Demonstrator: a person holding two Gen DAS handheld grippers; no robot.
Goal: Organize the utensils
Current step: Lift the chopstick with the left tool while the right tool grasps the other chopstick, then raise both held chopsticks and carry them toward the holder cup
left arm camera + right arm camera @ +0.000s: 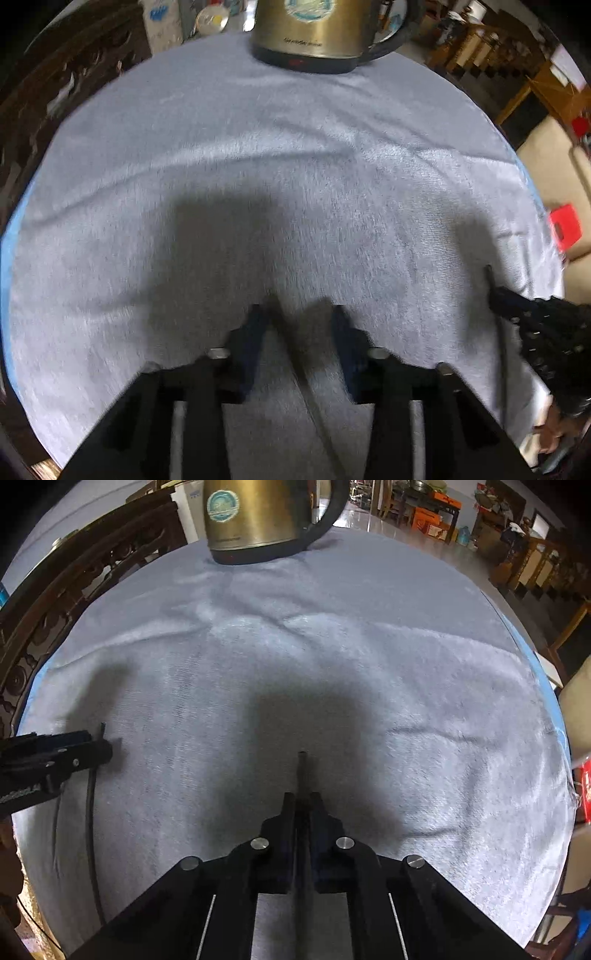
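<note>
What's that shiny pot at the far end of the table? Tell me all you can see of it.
The kettle looks like brushed brass-coloured metal, with a round blue-green sticker on its side, small lettering near the bottom, a dark base and a curved black handle on its right. It stands upright on the grey cloth at the table's far edge. Its top is cut off. Nothing else touches it.

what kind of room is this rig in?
Likely a lived-in home dining or living area: a round table under a grey cloth, a brass-coloured electric kettle on it, carved dark wooden furniture alongside.

Round table under grey cloth (369, 635), kettle (255, 520), two chopsticks (90, 812).
</note>
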